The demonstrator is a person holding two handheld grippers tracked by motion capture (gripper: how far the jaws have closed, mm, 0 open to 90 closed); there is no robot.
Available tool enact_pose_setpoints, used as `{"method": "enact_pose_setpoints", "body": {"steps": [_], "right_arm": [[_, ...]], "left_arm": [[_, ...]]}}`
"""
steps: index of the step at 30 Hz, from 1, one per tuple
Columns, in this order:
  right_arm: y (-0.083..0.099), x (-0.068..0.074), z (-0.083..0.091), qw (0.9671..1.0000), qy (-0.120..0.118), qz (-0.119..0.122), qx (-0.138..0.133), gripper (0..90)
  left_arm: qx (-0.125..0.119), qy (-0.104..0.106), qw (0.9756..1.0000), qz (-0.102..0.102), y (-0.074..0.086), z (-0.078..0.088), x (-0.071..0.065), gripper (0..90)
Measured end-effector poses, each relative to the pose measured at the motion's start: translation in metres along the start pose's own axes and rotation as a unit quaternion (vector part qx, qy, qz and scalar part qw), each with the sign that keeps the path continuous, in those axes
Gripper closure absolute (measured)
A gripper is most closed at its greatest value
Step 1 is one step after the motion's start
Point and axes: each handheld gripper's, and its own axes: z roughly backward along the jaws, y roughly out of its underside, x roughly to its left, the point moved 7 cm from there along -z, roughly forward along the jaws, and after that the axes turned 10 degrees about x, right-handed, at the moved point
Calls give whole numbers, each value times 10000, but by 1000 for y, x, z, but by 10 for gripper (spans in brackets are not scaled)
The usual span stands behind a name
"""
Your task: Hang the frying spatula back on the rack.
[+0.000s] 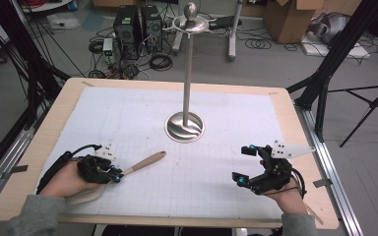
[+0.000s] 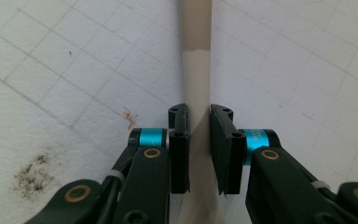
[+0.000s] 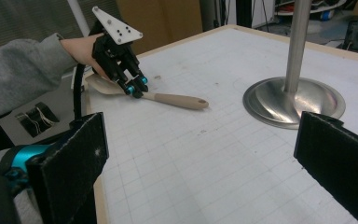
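**High view: left tool clamps wooden spoon near its bowl**

Left gripper view has left tool point(image 2: 198, 140) closed on spoon point(image 2: 196, 84), pads pressing both edges of the flat handle just past the bowl. Lying at near left of table point(image 1: 44, 142), handle aimed toward steel stand point(image 1: 185, 126). Probably light, stiff, dry wood, unlikely to slip; long handle may droop if lifted this close to the bowl. Right tool point(image 1: 246, 164) at near right, wide open, holding nothing.

table point(image 1: 295, 128) – white grid mat point(image 1: 128, 118) | on mat – wooden spoon point(image 1: 145, 162), steel stand point(image 1: 185, 127)
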Motion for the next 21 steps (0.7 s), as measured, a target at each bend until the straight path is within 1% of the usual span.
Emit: {"method": "enact_pose_setpoints", "body": {"steps": [3, 6, 7, 8, 10, 12, 15, 16, 18, 20, 21], "right_arm": [[0, 0, 0, 10000, -2, -16, 18, 18], [0, 1, 0, 10000, 0, 8, 10, 18], [0, 1, 0, 10000, 3, 33, 12, 18], [1, 2, 0, 10000, -12, -6, 37, 18], [1, 1, 0, 10000, 0, 13, 45, 18], [1, 1, -1, 10000, -7, 24, 31, 18], [1, 1, 0, 10000, -15, 25, 27, 18], [1, 0, -1, 10000, -8, 34, 17, 18], [1, 0, -1, 10000, -16, 17, 21, 18], [1, 0, -1, 10000, -34, -8, 11, 18], [1, 0, 0, 10000, -35, 3, -5, 18]], "left_arm": [[-77, -28, 10000, 2, -1, 3, 1, 776], [-294, 10, 9996, 43, -2, 11, 2, 777], [-335, -10, 9994, 32, -2, 13, 3, 776], [-394, -18, 9992, 55, -2, 15, 3, 776], [-479, -33, 9988, 115, -2, 18, 5, 776], [-521, 3, 9985, 139, -3, 20, 5, 776], [-703, 53, 9975, 100, -9, 23, 2, 776], [-729, 62, 9973, 52, -11, 24, 1, 776], [-801, 76, 9968, 20, -15, 26, -1, 776], [-880, 106, 9961, 46, -17, 29, -1, 776], [-870, 75, 9962, 16, -18, 31, -1, 776]]}}
